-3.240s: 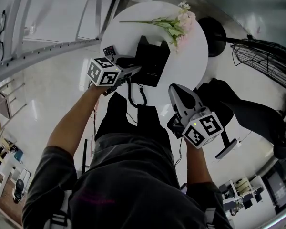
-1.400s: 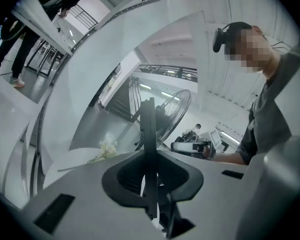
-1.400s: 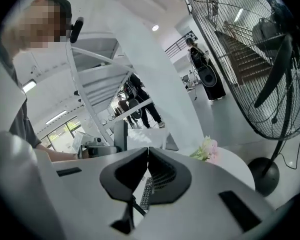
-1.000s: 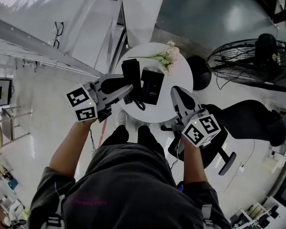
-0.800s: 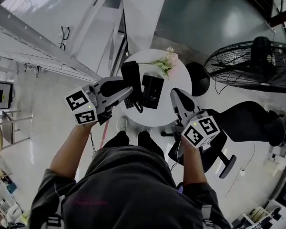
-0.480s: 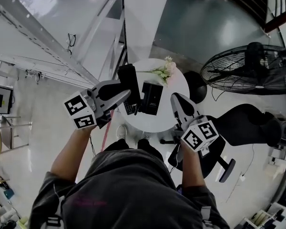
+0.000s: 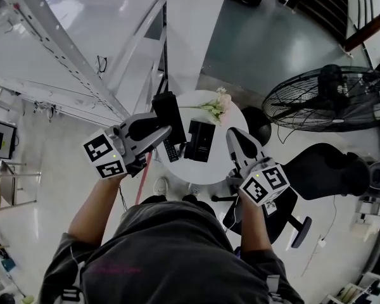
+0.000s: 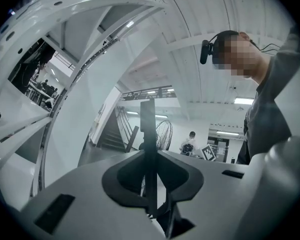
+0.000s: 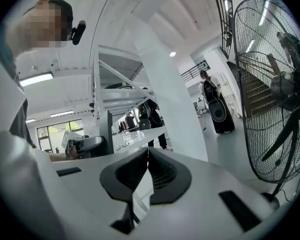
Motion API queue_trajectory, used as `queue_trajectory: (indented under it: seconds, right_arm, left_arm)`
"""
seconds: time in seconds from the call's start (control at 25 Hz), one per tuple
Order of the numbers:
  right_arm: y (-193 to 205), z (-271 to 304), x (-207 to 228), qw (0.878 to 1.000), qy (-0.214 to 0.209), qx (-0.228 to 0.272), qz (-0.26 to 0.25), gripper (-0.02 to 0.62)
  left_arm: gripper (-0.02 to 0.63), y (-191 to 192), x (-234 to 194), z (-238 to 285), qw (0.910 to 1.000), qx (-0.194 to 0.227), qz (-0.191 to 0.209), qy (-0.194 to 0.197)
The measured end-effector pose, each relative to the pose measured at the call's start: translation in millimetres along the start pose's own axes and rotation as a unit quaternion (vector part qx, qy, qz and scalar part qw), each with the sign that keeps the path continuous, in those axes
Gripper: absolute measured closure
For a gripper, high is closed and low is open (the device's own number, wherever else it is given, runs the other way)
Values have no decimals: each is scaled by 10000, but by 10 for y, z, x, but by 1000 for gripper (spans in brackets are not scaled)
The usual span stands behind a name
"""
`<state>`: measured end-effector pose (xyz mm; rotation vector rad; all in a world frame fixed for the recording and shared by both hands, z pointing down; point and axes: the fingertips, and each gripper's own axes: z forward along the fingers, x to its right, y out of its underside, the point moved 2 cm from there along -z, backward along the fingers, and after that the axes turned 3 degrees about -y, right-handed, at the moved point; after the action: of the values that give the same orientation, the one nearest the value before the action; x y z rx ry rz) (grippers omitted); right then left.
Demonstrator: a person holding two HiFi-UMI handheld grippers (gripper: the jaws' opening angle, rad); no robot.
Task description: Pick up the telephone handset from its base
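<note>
Telephone base (image 7: pixel 199 141): black, lies flat near the middle of the round white surface (image 7: pixel 233 124). It is the ref point for everything below.

Handset (image 7: pixel 165 108): black, off the base, up in the air just left of it in head view, overlapping the surface's left edge. Its long axis runs approx along the base's length.

Left hand-held gripper (image 7: pixel 166 129): comes in from the base's left w/ jaws about halfway apart & clamped on the handset. In the left gripper view the handset shows edge-on as a thin dark upright slab (image 8: pixel 148 134) btwn the pads, both pressing on it.

Right hand-held gripper (image 7: pixel 235 139): hangs just right of the base, over the surface's right edge, apart from base & handset. In the right gripper view the jaws meet tip to tip w/ nothing btwn them.

Other bits:
- Flowers (image 7: pixel 210 108), pale blooms w/ green stems, lie on the surface just beyond the base's far end.
- Small dark item (image 7: pixel 170 149) w/ pale buttons sits just left of the base's near end, under the handset; can't tell what it is.
- Big cage fan (image 7: pixel 329 97) stands on the floor well right of the base.
- Black chair (image 7: pixel 323 170) is right of the base, nearer the person.
- White slanted frame beams (image 7: pixel 69 56) are well left of the base.
</note>
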<state>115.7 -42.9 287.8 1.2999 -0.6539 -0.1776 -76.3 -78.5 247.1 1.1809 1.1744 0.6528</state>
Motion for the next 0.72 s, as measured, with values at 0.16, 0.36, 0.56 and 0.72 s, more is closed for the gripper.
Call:
queue_trajectory:
  seconds: [0.16,0.36,0.56,0.72]
  right_arm:
    - [-37,19,-33,10000,-13,28,-53,574]
    - [-86,63,-90,9999,-35,55,-144,575]
    - [-109,73,-99,9998,-47,66,-186,575]
    - [-113,56,-94,9998,-45,46,-203,575]
  left_arm:
    - [529,-74,16,-36,10000,82,52,3]
    - [529,-125,11,-80,9998,157,92,-9]
    - [529,-117,19,-66,9998,163,97,-11]
    - [529,-109,37,-40,9999,146,91,-15]
